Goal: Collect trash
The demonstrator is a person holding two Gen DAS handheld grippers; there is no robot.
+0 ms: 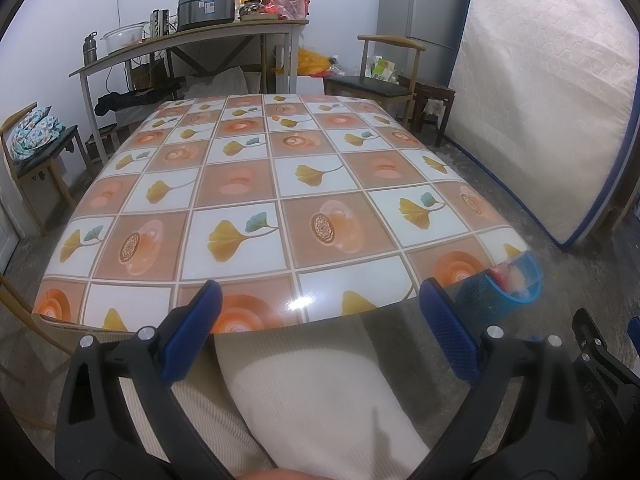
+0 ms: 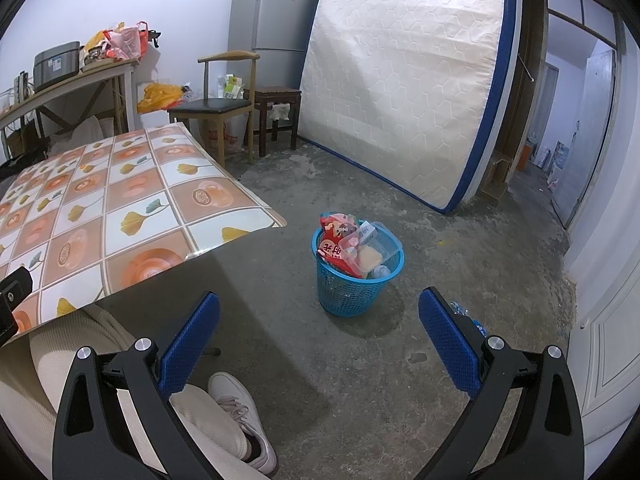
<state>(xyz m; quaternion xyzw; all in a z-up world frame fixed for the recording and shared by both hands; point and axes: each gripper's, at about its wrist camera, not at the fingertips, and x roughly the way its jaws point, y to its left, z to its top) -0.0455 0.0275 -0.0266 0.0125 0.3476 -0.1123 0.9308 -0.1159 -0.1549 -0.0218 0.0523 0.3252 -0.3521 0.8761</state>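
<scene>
A blue mesh waste basket [image 2: 356, 280] stands on the concrete floor right of the table. Inside it lie a red snack bag [image 2: 336, 240], a clear plastic box [image 2: 374, 246] and a small bottle [image 2: 380, 271]. The same basket [image 1: 498, 294] peeks past the table's front right corner in the left wrist view. My right gripper [image 2: 320, 336] hangs open over the floor, short of the basket, holding nothing. My left gripper [image 1: 320, 328] is open above the person's lap at the table's front edge, also holding nothing. The table [image 1: 256, 184] wears a glossy orange-and-white patterned cover.
A person's cream trouser legs [image 1: 312, 396] and white shoe [image 2: 240, 412] sit below the grippers. A mattress [image 2: 404, 80] leans on the wall beside a fridge [image 2: 276, 20]. A chair [image 2: 220, 108] and stool [image 2: 278, 112] stand behind the table. A cluttered side table [image 1: 192, 40] lines the back wall.
</scene>
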